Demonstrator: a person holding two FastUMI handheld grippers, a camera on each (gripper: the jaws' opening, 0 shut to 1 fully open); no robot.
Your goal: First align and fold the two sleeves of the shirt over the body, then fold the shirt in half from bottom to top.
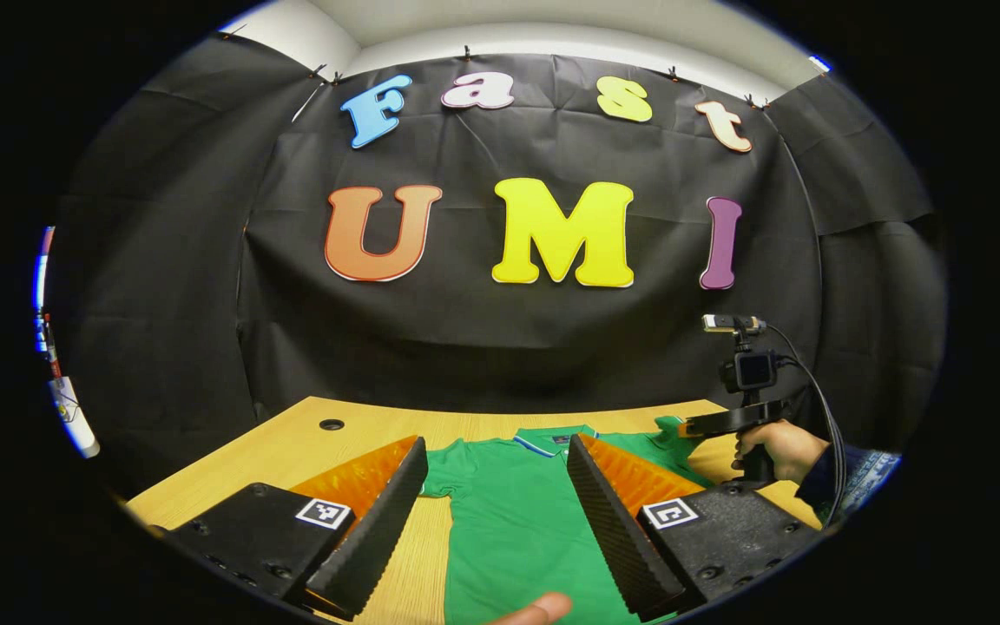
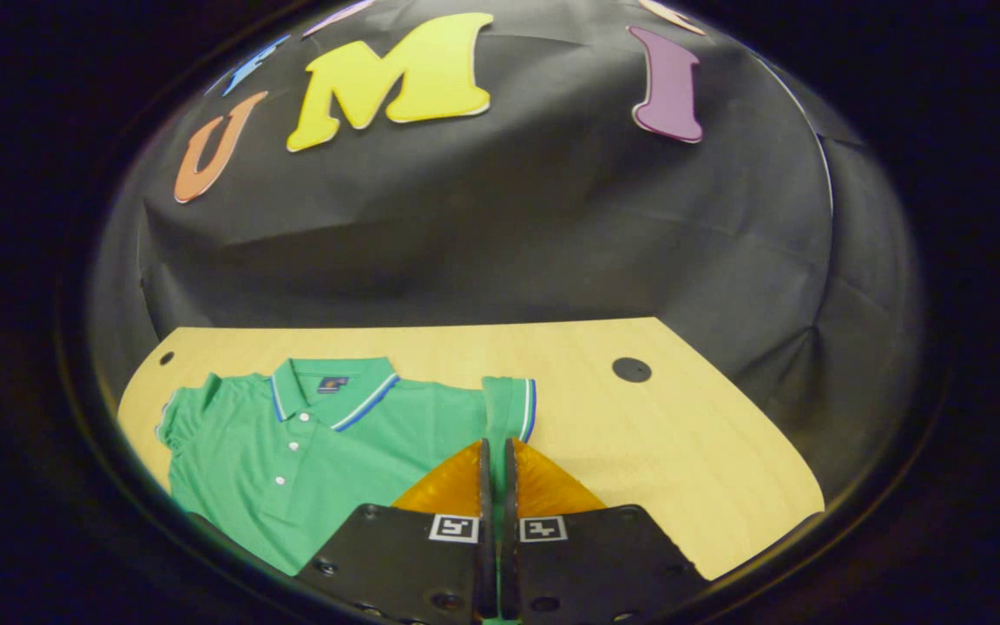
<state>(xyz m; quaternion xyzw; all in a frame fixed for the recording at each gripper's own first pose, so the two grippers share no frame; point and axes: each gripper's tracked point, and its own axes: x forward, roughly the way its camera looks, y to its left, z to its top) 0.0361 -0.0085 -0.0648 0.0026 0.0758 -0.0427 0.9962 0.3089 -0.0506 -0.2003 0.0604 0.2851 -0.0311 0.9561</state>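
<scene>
Left gripper [image 1: 496, 486]: jaws spread wide, nothing between them, held above the near part of the shirt [image 1: 513, 512], whose green body shows through the gap. A fingertip [image 1: 539, 609] shows at the bottom edge of the left gripper view, over the cloth. Right gripper [image 2: 493, 464]: fingers drawn together to a thin slit, with a strip of green fabric running between them where the right sleeve [image 2: 509, 404] meets the body; they appear pinched on that sleeve. In the left gripper view the same gripper [image 1: 730, 421] shows at far right, held in a hand [image 1: 778, 447] with a cable trailing off, low by the shirt's sleeve. Shirt: green polo with a striped collar [image 2: 331, 391], laid flat and front up on the table [image 2: 682, 451], collar toward the booth's wall, the other sleeve [image 2: 183, 417] bunched near the table's rounded corner. Table: light wood, a round cable hole [image 2: 631, 369] well apart from the shirt on the open side; bare surface runs from the right sleeve to the far edge and corner.
</scene>
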